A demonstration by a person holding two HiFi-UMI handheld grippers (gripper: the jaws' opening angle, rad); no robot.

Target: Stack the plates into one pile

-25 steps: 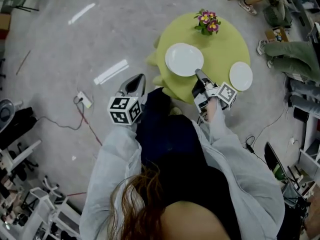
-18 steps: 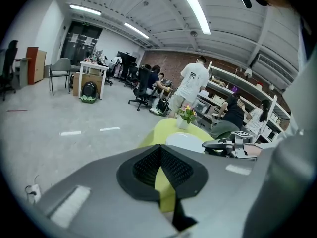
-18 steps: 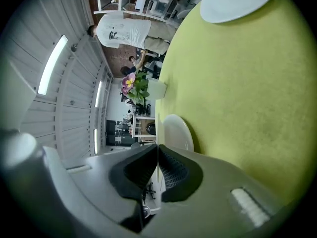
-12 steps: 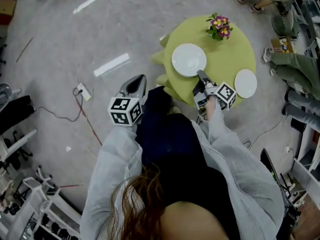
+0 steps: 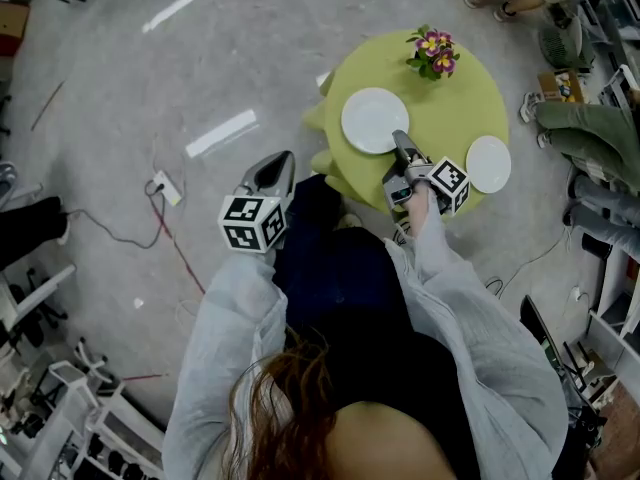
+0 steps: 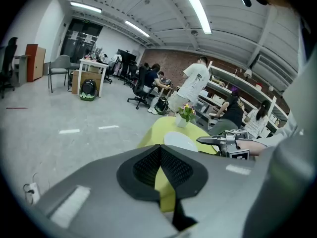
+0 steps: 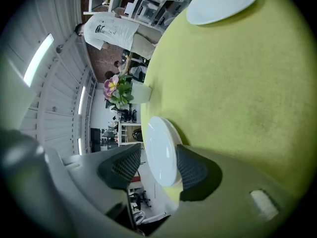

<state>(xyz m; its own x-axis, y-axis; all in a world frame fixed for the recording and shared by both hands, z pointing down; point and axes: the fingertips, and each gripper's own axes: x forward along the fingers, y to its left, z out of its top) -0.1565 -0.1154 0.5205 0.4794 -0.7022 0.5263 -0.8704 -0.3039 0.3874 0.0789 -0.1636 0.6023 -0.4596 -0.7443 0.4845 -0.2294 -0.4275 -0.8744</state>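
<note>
Straddling the near-right rim of the left plate (image 5: 372,120) with the right gripper (image 5: 401,143): jaws parted and just been opening, one pad over the plate's top face, the other on the cloth side, neither pressing, so no grip at present. Reaching in from the near edge of the table (image 5: 450,108) and pointing toward its far-left side, with the plate straight ahead of the tips, flat on the cloth toward the table's left edge. Off to the gripper's right, well apart and close to the table's right edge: the second plate (image 5: 488,164), also flat on the cloth. Judging from that, no pile yet; probably calls for closing on this rim and carrying across toward the right edge, though cannot tell which plate is meant to travel. Nearer hand by a long way: the right. Left gripper (image 5: 272,171) held out past the table's left edge over the floor, pads shut tip to tip on nothing. As for looks: both plates round, plain white, glossy, shallow, thin-rimmed and empty, with no long axis to line up on. Beyond both, at the far edge, a pot of flowers (image 5: 432,50), clear of the straight path between them.
</note>
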